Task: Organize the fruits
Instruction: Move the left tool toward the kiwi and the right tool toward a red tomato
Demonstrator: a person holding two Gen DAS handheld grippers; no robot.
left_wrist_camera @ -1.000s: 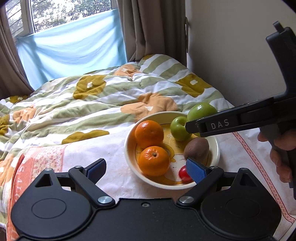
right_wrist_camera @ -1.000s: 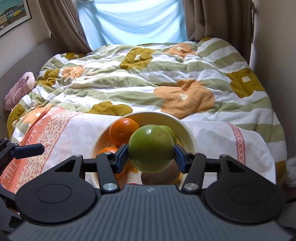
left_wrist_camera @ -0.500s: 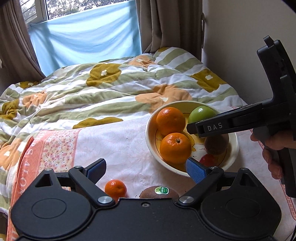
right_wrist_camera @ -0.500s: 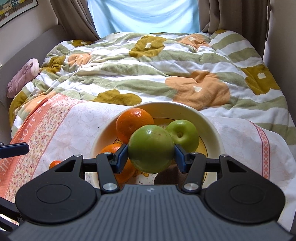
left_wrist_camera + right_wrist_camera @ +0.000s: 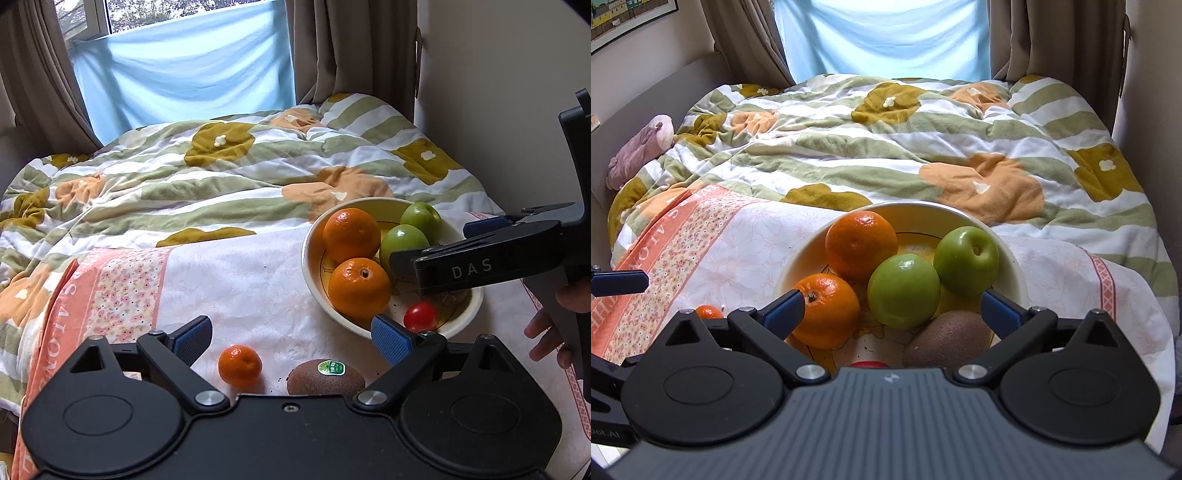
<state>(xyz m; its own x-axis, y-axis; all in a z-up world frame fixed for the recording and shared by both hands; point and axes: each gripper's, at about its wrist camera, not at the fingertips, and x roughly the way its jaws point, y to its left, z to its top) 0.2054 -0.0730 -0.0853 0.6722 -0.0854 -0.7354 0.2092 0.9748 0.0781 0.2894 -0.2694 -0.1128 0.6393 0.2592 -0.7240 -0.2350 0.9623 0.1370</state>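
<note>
A cream bowl [image 5: 1008, 254] on the bed cloth holds two oranges [image 5: 861, 243], two green apples [image 5: 904, 291], a kiwi [image 5: 947, 345] and a red tomato [image 5: 419, 316]. My right gripper [image 5: 892, 312] is open just above the bowl, with the nearer green apple lying free between its fingers. It also shows in the left wrist view [image 5: 443, 254]. My left gripper [image 5: 291, 338] is open and empty above a small mandarin [image 5: 240, 365] and a stickered kiwi [image 5: 325, 376] on the cloth, left of the bowl [image 5: 314, 273].
A white and pink cloth [image 5: 240, 280] covers the near bed. A flowered striped quilt [image 5: 886, 147] lies behind. A pink plush toy [image 5: 639, 147] sits at the far left. A wall runs along the right [image 5: 498, 92].
My right gripper opened and let the green apple go into the bowl. My left gripper drew back and left, bringing the mandarin and stickered kiwi into view.
</note>
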